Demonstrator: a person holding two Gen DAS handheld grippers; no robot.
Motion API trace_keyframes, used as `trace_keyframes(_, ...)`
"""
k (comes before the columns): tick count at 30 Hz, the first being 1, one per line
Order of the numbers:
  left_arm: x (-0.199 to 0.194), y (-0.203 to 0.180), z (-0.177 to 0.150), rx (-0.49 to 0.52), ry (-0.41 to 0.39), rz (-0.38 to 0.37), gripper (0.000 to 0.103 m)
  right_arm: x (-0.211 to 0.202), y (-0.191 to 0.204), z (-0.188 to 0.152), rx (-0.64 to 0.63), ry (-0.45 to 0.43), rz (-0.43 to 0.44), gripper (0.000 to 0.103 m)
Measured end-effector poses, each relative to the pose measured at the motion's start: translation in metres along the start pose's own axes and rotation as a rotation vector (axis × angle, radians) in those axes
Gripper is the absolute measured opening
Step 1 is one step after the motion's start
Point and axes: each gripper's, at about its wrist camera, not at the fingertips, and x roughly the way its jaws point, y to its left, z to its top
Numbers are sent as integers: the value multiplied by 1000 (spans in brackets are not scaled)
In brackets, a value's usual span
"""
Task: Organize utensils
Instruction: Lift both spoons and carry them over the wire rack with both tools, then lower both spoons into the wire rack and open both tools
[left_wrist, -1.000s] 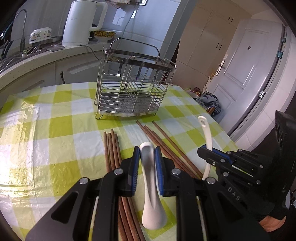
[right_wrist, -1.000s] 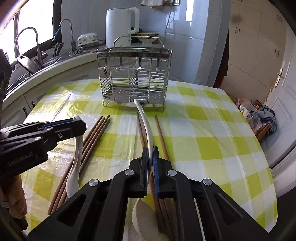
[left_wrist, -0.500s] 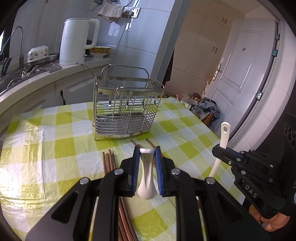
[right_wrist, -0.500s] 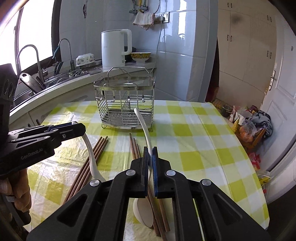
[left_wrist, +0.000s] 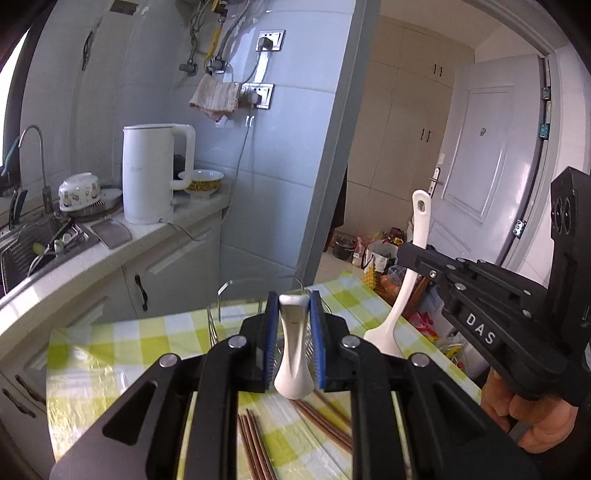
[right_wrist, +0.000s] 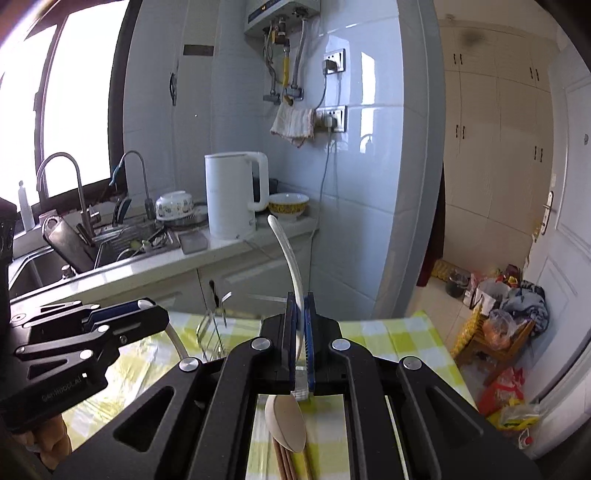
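Currently left claw (left_wrist: 293, 334) grips short white ceramic spoon (left_wrist: 293, 347); right claw (right_wrist: 300, 334) clamps long white curved-handled spoon (right_wrist: 290, 254) (both above checked bench (left_wrist: 122, 336)).

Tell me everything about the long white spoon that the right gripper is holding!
The long white spoon looks like smooth glossy plastic or ceramic. Its thin, curved handle rises up and away, and in the left wrist view the handle end has a small hole. The oval bowl hangs low, above the brown chopsticks on the checked tablecloth. The right gripper is shut on the handle, blue fingers pressing both sides. It is lifted off the table, touching nothing else.
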Motion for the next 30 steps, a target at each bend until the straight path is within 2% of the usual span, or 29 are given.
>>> trace_keyframes(5, 23, 13, 35, 6, -14, 53, 16, 40, 4, 28, 17, -21, 16, 6)
trace_keyframes(10, 51, 33, 49, -18, -7, 88, 16, 79, 2, 30, 48, 9, 16, 6)
trace_keyframes(19, 113, 60, 15, -77, 89, 105, 16, 136, -6, -11, 72, 139, 0, 6)
trace_keyframes(25, 137, 70, -5, -98, 147, 137, 17, 152, -9, -29, 69, 201, -29, 7)
trace_keyframes(29, 142, 73, -11, -88, 157, 165, 35, 157, -15, -33, 70, 218, -41, 11)
trace_keyframes(30, 141, 73, -11, -91, 156, 166, 38, 156, -18, -34, 73, 216, -46, 15)
